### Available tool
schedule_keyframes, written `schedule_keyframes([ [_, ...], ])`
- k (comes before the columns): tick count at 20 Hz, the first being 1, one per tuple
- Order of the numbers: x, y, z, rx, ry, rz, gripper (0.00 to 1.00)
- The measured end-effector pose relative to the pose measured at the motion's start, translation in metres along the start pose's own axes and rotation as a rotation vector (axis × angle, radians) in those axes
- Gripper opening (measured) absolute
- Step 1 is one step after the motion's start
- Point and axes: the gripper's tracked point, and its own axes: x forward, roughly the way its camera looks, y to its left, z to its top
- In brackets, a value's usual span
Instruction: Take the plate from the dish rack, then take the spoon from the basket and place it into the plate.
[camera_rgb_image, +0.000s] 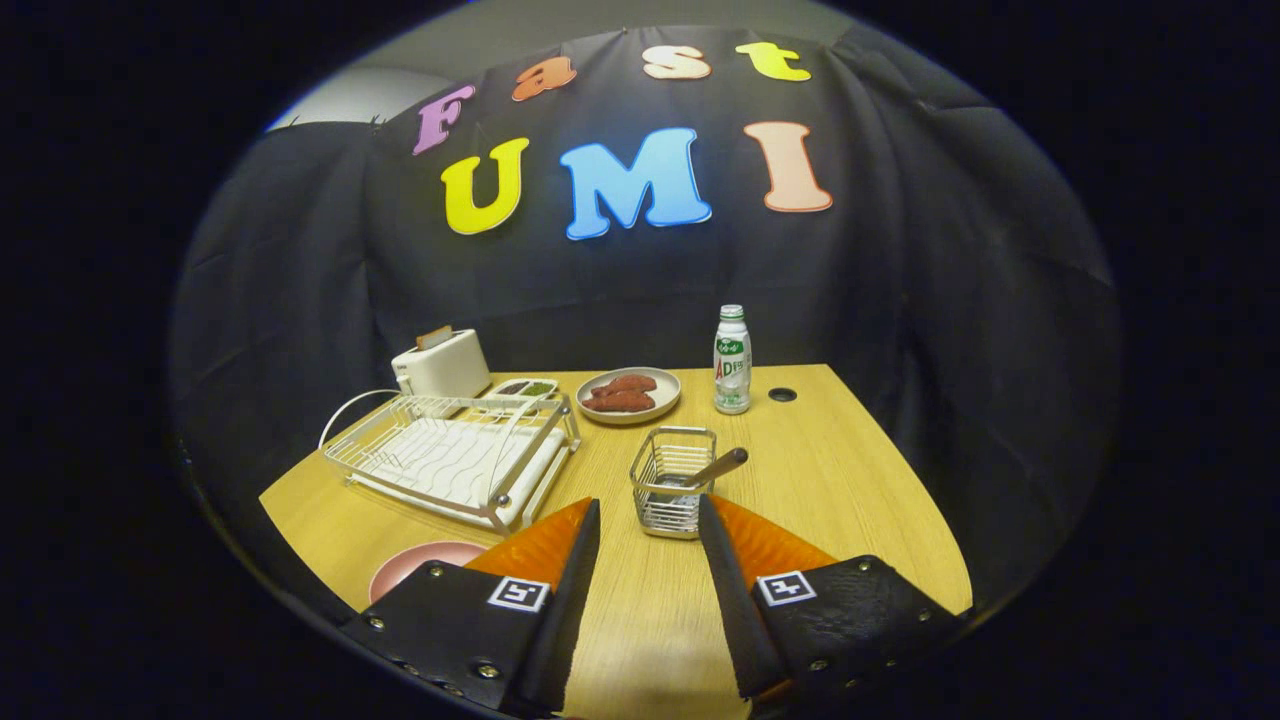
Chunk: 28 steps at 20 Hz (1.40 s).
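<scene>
- Gripper (648, 520) hovers over the wooden tabletop (850, 500), jaws apart and holding nothing; bare wood shows between them.
- Pink plate (420, 565) lies flat on the tabletop just left of the left finger, partly hidden behind it. White wire dish rack (450, 460) beyond it looks empty, so the plate step reads as done.
- Step in hand, by my judgement: fetch the spoon (715, 468). It stands tilted in the small wire basket (672, 480) just ahead of the fingertips, brown handle leaning out over the right rim; the bowl end is down inside, hard to make out.
- Advice: approach the exposed handle above the rim, jaws astride it, so the fingers clear the wire.
- Close firmly; the handle is thin and may pivot.
- Lift up along the spoon's lean before swinging left; a light basket could drag or tip.
- Steer clear of the plate of reddish food (628, 394) and the bottle (732, 360) beyond the basket.
</scene>
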Motion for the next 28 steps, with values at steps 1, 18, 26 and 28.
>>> schedule_keyframes([
  [1, 0.000, -0.004, 0.008, 0.001, -0.028, -0.016, 0.61],
  [18, 0.097, -0.053, -0.005, 0.120, -0.093, -0.083, 0.59],
  [26, 0.106, -0.048, -0.003, 0.112, -0.073, -0.051, 0.21],
  [28, 0.119, -0.037, -0.008, 0.124, -0.043, -0.039, 0.11],
])
